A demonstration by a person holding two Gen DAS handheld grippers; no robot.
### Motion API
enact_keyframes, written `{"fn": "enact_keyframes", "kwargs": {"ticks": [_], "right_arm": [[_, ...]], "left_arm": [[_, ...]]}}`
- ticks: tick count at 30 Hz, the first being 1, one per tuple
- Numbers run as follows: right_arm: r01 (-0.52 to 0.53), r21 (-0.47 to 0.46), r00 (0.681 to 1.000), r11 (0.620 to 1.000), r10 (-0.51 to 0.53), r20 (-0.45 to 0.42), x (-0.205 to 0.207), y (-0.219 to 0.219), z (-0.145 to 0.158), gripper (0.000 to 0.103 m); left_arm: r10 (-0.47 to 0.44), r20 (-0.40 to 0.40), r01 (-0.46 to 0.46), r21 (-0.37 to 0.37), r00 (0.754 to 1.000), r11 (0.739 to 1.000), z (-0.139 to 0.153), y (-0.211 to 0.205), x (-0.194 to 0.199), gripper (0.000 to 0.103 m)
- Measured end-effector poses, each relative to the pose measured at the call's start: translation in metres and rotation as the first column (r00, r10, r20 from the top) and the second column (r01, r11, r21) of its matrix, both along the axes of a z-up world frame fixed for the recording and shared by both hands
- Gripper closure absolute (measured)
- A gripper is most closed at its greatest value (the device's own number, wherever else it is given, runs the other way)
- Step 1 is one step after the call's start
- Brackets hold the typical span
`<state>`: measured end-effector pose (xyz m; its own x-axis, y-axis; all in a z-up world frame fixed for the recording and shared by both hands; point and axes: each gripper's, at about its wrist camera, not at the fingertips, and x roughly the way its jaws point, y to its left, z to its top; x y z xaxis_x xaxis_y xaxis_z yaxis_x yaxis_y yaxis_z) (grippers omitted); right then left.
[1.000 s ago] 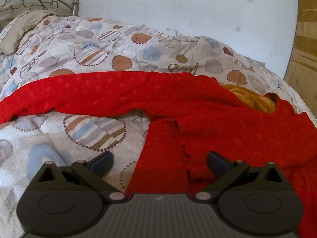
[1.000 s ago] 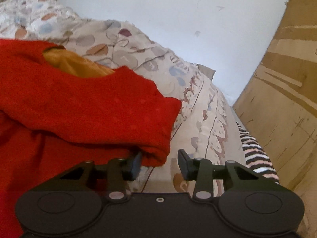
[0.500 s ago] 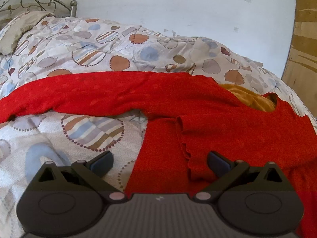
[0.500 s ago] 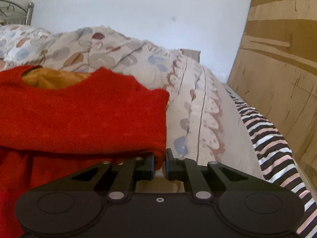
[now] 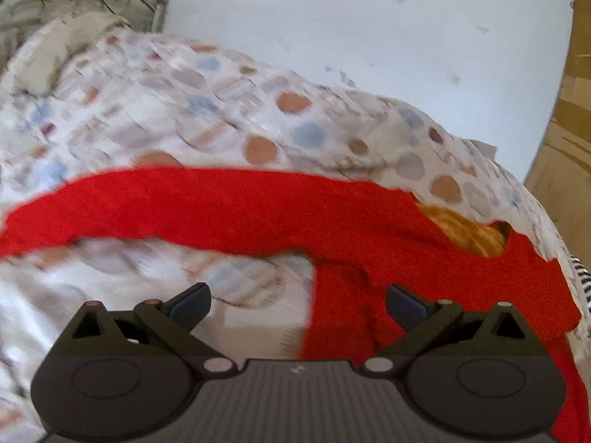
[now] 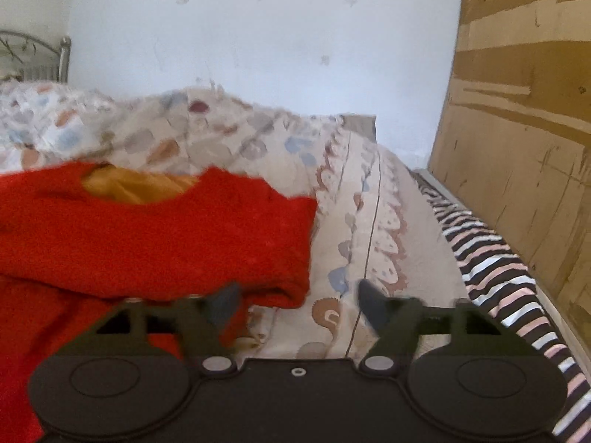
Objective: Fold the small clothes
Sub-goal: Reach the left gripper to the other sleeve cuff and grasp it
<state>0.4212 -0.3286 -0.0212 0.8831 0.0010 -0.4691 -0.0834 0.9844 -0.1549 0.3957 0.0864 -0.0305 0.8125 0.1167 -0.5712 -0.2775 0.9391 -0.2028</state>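
white wall behind a bed with a dotted quilt [image 5: 155, 110]. left gripper [image 5: 297, 301] jaws stand wide apart, nothing held. right gripper [image 6: 299, 301] jaws have just been opening, nothing between them, the folded sleeve just beside. red garment [image 5: 258, 206] lies spread across the quilt.

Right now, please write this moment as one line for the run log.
left tool: open, empty | right tool: jaws just opened, nothing between them | red top: lies on patterned duvet, one sleeve spread out
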Motion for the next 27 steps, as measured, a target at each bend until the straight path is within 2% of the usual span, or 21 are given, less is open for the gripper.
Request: {"fn": "enact_keyframes", "kwargs": {"ticks": [4, 7, 10, 14, 16, 18, 20, 21, 24, 27], "right_arm": [[-0.072, 0.072, 0.997, 0.995, 0.071, 0.022, -0.04, 0.013, 0.024, 0.0], [-0.157, 0.112, 0.987, 0.981, 0.154, 0.037, -0.072, 0.029, 0.038, 0.001], [-0.226, 0.152, 0.974, 0.962, 0.223, 0.04, -0.098, 0.046, 0.046, 0.0], [-0.254, 0.209, 0.965, 0.944, 0.261, -0.005, -0.124, 0.073, 0.041, 0.0], [-0.255, 0.252, 0.961, 0.934, 0.273, -0.039, -0.133, 0.086, 0.031, 0.0], [-0.248, 0.285, 0.959, 0.926, 0.276, -0.065, -0.141, 0.097, 0.017, 0.0], [-0.233, 0.293, 0.961, 0.927, 0.265, -0.075, -0.148, 0.108, 0.002, 0.0], [-0.22, 0.291, 0.964, 0.931, 0.253, -0.082, -0.151, 0.112, -0.005, 0.0], [-0.197, 0.263, 0.97, 0.944, 0.227, -0.087, -0.158, 0.124, -0.021, 0.0], [-0.208, 0.218, 0.972, 0.954, 0.226, -0.063, -0.162, 0.13, -0.024, 0.0]], "left_arm": [[0.077, -0.018, -0.075, 0.079, 0.997, 0.994, 0.021, 0.035, -0.019, 0.0], [0.141, -0.039, -0.133, 0.159, 0.989, 0.978, 0.032, 0.07, -0.032, 0.0], [0.193, -0.045, -0.184, 0.16, 0.98, 0.97, 0.034, 0.11, -0.046, 0.0], [0.239, -0.061, -0.234, 0.078, 0.969, 0.969, 0.014, 0.157, -0.057, 0.0], [0.239, -0.04, -0.237, 0.033, 0.97, 0.971, 0.001, 0.172, -0.063, 0.0], [0.239, -0.012, -0.24, -0.03, 0.971, 0.97, -0.012, 0.187, -0.068, 0.0], [0.232, 0.012, -0.229, -0.129, 0.973, 0.965, -0.024, 0.203, -0.068, 0.0], [0.238, 0.018, -0.232, -0.173, 0.971, 0.957, -0.03, 0.211, -0.069, 0.0], [0.291, 0.012, -0.273, -0.317, 0.957, 0.908, -0.048, 0.233, -0.065, 0.0], [0.355, -0.001, -0.327, -0.389, 0.935, 0.861, -0.062, 0.249, -0.061, 0.001]]}}
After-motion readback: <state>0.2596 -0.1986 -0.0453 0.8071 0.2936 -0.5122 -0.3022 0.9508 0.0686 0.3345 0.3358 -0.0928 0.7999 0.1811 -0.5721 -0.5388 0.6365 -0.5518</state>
